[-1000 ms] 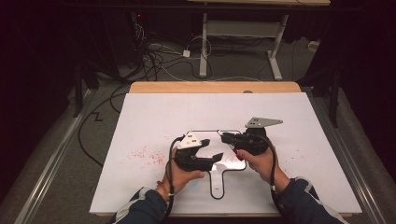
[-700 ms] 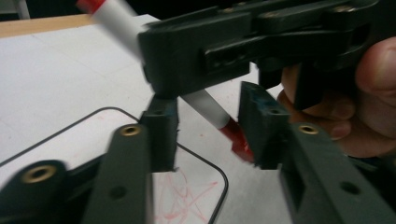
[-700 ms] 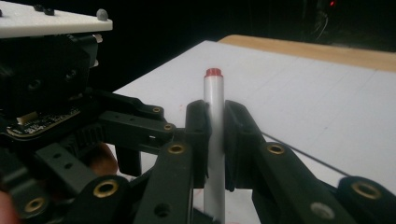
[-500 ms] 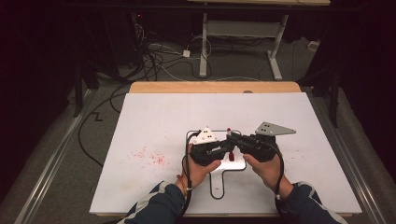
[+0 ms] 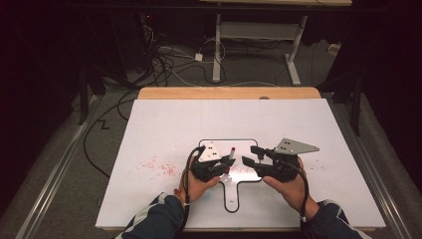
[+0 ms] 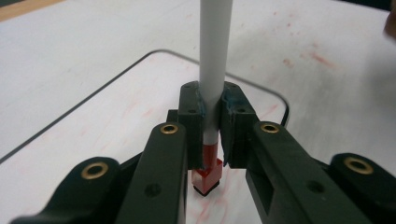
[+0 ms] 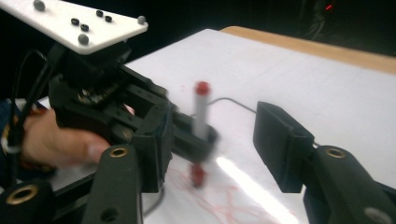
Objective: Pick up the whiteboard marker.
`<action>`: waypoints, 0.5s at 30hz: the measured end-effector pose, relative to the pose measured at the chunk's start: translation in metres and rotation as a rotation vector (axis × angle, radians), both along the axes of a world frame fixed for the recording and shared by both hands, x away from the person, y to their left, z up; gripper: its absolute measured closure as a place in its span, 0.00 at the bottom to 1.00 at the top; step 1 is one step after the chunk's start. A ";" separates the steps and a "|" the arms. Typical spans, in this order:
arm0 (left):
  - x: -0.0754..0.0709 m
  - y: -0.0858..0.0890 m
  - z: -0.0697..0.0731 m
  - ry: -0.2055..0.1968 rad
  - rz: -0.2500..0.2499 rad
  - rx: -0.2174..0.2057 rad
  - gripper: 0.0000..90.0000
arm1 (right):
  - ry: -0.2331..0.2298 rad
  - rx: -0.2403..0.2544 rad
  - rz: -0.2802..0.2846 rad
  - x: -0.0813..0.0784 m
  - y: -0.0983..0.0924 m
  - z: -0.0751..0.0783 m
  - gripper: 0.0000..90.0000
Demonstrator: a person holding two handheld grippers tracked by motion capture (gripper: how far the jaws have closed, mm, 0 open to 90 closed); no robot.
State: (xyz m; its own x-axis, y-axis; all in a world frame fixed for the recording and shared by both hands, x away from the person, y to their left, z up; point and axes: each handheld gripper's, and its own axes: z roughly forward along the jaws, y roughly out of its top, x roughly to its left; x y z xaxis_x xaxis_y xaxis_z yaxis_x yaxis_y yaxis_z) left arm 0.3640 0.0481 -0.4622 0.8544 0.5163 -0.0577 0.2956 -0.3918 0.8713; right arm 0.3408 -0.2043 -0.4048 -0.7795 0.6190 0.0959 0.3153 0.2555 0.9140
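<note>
Now that the left gripper [image 6: 212, 140] is clamping down on the red marker [image 6: 214, 70], the right gripper [image 7: 205, 154] is letting go, its jaws having just been opening with nothing between them, so looks like a handoff. The marker's standing upright, tip touching the small whiteboard [image 5: 249, 174], just beyond.
</note>
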 end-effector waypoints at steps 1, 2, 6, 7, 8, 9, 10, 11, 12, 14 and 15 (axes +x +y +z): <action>-0.001 0.004 -0.001 0.000 -0.003 -0.006 0.88 | -0.017 -0.016 -0.004 -0.002 -0.002 0.000 0.51; -0.002 0.009 -0.001 -0.005 -0.002 -0.001 0.88 | -0.065 -0.075 -0.010 -0.009 -0.009 -0.001 0.51; -0.008 0.015 0.003 -0.029 -0.035 0.058 0.88 | -0.107 -0.127 -0.018 -0.017 -0.018 -0.003 0.51; -0.009 0.018 0.003 -0.035 -0.036 0.070 0.88 | -0.118 -0.142 -0.019 -0.019 -0.023 -0.005 0.50; -0.010 0.022 0.003 -0.037 -0.034 0.074 0.88 | -0.125 -0.155 -0.031 -0.021 -0.026 -0.006 0.50; -0.010 0.027 0.002 -0.039 -0.030 0.072 0.88 | -0.146 -0.172 -0.039 -0.023 -0.029 -0.008 0.50; -0.011 0.032 0.002 -0.038 -0.026 0.066 0.88 | -0.166 -0.199 -0.054 -0.026 -0.032 -0.009 0.50; -0.012 0.037 0.001 -0.039 -0.027 0.065 0.88 | -0.193 -0.229 -0.060 -0.030 -0.039 -0.012 0.49; -0.014 0.039 0.001 -0.043 -0.027 0.069 0.88 | -0.186 -0.225 -0.055 -0.031 -0.041 -0.013 0.49; -0.016 0.046 0.000 -0.052 -0.030 0.079 0.88 | -0.182 -0.240 -0.058 -0.033 -0.047 -0.015 0.48; -0.018 0.051 -0.001 -0.052 -0.030 0.076 0.88 | -0.186 -0.253 -0.065 -0.035 -0.051 -0.017 0.48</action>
State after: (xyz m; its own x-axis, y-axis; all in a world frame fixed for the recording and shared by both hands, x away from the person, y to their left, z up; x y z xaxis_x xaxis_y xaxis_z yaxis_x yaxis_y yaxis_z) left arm 0.3460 0.0990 -0.4637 0.8703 0.4918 0.0251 0.2383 -0.4653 0.8525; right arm 0.3063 -0.2550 -0.4213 -0.7271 0.6543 -0.2078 0.1723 0.4670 0.8673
